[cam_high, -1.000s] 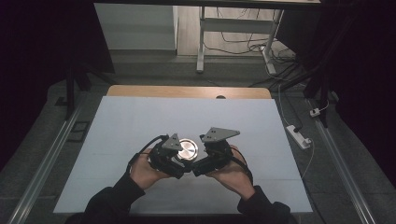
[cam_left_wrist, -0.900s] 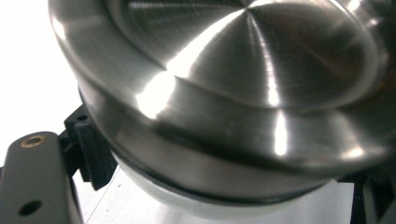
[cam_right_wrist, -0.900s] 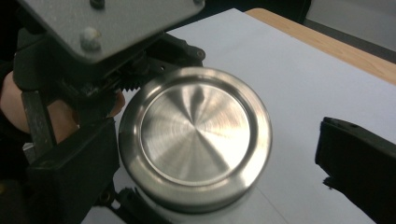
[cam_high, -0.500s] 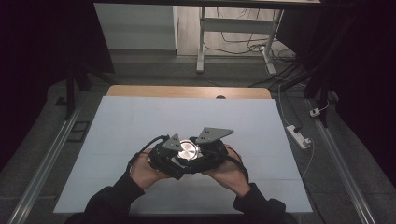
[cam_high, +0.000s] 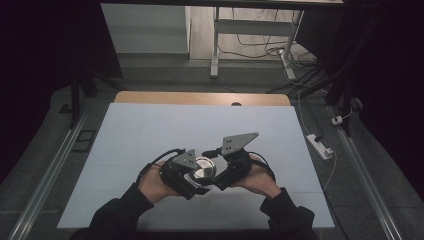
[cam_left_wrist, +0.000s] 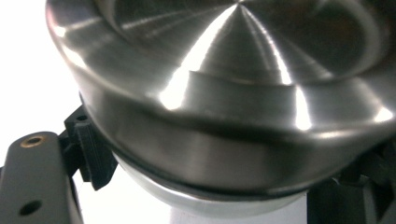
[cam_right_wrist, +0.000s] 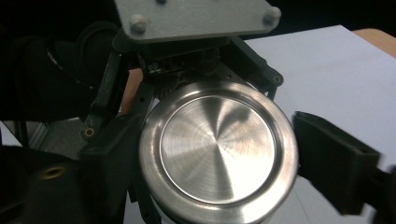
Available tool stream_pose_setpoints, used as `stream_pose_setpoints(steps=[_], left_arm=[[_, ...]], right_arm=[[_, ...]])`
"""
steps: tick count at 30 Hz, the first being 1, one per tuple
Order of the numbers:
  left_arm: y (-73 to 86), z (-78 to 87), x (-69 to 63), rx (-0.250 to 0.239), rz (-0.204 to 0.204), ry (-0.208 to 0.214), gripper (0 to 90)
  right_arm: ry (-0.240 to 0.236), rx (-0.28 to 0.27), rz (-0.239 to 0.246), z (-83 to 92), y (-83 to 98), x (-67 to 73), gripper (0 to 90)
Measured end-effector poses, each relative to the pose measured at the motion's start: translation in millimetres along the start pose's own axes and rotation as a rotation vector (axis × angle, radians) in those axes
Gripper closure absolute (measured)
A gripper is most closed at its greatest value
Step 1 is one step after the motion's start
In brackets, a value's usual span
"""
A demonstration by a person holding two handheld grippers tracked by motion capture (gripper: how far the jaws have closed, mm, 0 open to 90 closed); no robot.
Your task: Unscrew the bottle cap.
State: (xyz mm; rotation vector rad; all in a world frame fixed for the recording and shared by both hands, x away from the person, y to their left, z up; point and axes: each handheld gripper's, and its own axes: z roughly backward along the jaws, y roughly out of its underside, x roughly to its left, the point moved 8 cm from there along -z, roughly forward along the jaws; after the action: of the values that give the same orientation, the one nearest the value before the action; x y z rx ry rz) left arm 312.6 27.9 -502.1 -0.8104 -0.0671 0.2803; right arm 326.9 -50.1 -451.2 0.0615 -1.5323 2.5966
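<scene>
- The steel cup (cam_high: 204, 169) is held up just above the near middle of the table, between the two grippers, its round flat end turned towards the right gripper's camera (cam_right_wrist: 218, 149).
- The left gripper (cam_high: 186, 172) holds it: in the left gripper view the cup's body (cam_left_wrist: 224, 98) sits between the two black jaws, which press on its sides.
- The right gripper (cam_high: 222, 172) has its jaws set on either side of the shiny end. One jaw stands a little off the rim in the right gripper view, so I cannot tell whether it grips yet.
- Judging by this, the step in hand is a pass or a shared hold of the cup from one gripper to the other.
- The next move probably calls for the right jaws to close firmly on the rim before the left ones let go; smooth steel could slip.
- The table (cam_high: 150, 130) is covered by a pale, bare sheet, with a strip of wood (cam_high: 200, 98) at its far edge.
- Beyond it the room is dim: a grey floor, the legs of another table (cam_high: 215, 50), loose cables (cam_high: 260, 50) and a white power strip (cam_high: 320, 146) at the right.
</scene>
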Motion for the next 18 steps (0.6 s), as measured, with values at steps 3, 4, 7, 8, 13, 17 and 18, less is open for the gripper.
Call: stream_pose_setpoints(steps=[3, 4, 7, 8, 13, 17, 18], left_arm=[[-0.2, 2.9, 4.1, 0.002, 0.011, -0.041, 15.7], [-0.2, 3.6, 5.7, 0.005, 0.020, -0.058, 15.7], [0.3, 3.8, 10.4, 0.008, 0.055, -0.104, 15.7], [0.6, 3.5, 11.6, 0.011, 0.064, -0.118, 15.6], [0.3, 2.1, 13.1, 0.018, 0.087, -0.156, 15.7], [-0.4, 3.7, 13.1, 0.015, 0.086, -0.151, 15.7], [0.0, 4.3, 13.3, 0.014, 0.086, -0.145, 15.6]], right_arm=[[0.055, 0.009, -0.029, 3.8, -2.7, -2.0, 2.2], [0.072, 0.005, -0.044, 4.9, -4.7, -1.0, 1.7], [0.202, 0.026, -0.056, 5.1, -7.7, -2.4, 3.7], [0.244, 0.037, -0.059, 4.2, -8.1, -3.0, 4.2], [0.337, 0.025, -0.098, -4.8, -11.4, -2.4, 10.1], [0.325, 0.027, -0.124, -9.3, -7.8, -2.4, 18.1], [0.324, 0.019, -0.124, -9.3, -8.2, -2.0, 18.3]])
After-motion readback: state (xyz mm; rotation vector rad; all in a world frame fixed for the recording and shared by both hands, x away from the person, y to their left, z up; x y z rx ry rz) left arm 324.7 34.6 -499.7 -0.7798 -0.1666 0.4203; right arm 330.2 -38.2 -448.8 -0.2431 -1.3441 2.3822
